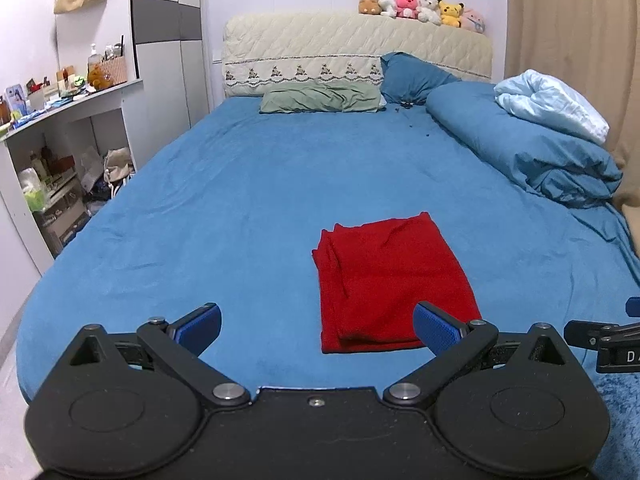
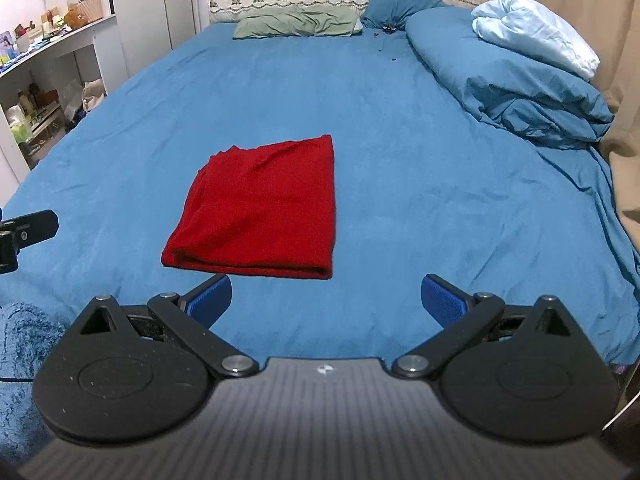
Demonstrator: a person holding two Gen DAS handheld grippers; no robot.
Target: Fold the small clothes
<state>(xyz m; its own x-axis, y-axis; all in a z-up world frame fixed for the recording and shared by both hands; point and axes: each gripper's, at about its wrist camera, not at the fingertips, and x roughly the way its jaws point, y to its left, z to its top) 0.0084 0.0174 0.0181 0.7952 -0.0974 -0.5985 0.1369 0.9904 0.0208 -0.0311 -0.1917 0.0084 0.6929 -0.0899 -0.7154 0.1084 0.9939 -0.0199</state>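
A red garment (image 1: pixel 390 286) lies folded into a flat rectangle on the blue bed sheet (image 1: pixel 240 208). It also shows in the right wrist view (image 2: pixel 260 208). My left gripper (image 1: pixel 318 328) is open and empty, hovering just in front of the garment's near edge, its right pad overlapping the garment's near right corner in view. My right gripper (image 2: pixel 326 300) is open and empty, just short of the garment's near edge and a little to its right. Each gripper shows at the edge of the other's view.
A rolled blue duvet (image 1: pixel 520 148) with a pale blue cloth (image 1: pixel 552 104) lies along the bed's right side. Green (image 1: pixel 320 98) and blue (image 1: pixel 412 74) pillows sit at the headboard. Cluttered shelves (image 1: pixel 52 152) stand left of the bed. A beige curtain (image 1: pixel 580 20) hangs at right.
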